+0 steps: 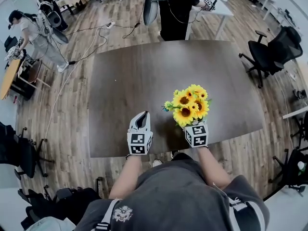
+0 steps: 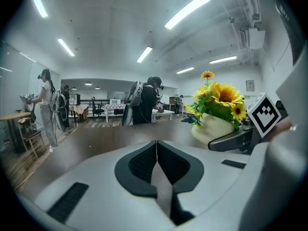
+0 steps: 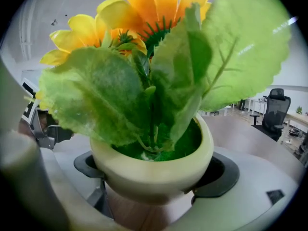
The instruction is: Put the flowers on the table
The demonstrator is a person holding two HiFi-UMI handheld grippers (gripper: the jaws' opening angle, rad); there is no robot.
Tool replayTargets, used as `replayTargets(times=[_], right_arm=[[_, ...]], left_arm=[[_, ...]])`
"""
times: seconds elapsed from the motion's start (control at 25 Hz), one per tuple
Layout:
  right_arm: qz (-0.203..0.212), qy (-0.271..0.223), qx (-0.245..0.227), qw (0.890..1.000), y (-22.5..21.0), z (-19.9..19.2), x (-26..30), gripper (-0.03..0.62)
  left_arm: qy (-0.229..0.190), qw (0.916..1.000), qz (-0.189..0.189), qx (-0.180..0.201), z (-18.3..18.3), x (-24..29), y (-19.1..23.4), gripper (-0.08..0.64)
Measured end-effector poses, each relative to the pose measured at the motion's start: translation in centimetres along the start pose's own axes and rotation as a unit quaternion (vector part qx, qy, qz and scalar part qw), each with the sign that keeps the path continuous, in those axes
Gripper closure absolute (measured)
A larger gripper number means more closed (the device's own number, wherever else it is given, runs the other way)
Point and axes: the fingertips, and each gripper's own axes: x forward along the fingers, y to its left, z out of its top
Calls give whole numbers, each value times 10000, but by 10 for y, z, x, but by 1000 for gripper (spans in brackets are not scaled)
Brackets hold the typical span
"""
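Note:
A bunch of yellow sunflowers [image 1: 189, 105] stands in a cream pot [image 3: 154, 170] over the dark table [image 1: 144, 81], near its front edge. My right gripper [image 1: 194, 128] is shut on the pot, a black pad pressing each side of it. From the left gripper view the flowers [image 2: 217, 100] and pot [image 2: 211, 128] show at the right, with the right gripper's finger [image 2: 231, 139] against the pot. My left gripper [image 1: 140, 121] hovers to the left of the pot, apart from it, its jaws shut with nothing between them.
The table's front edge [image 1: 159, 150] runs just below both grippers. Black office chairs [image 1: 272, 49] stand at the right and a person [image 1: 178, 8] stands behind the far edge. Another person [image 1: 41, 35] stands at the far left beside cables on the wooden floor.

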Motion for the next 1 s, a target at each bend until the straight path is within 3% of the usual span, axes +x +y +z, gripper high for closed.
replayTargets(times=[0.56,1.0], right_arm=[[165,771,-192,9967,-23,-39,85,41],[77,1221,-194,9923,-31,-62,107,41]], left_arm=[[384,9992,93,-82,-19,63,28,552],[524,9984,129,-150,-31,88,44,551]])
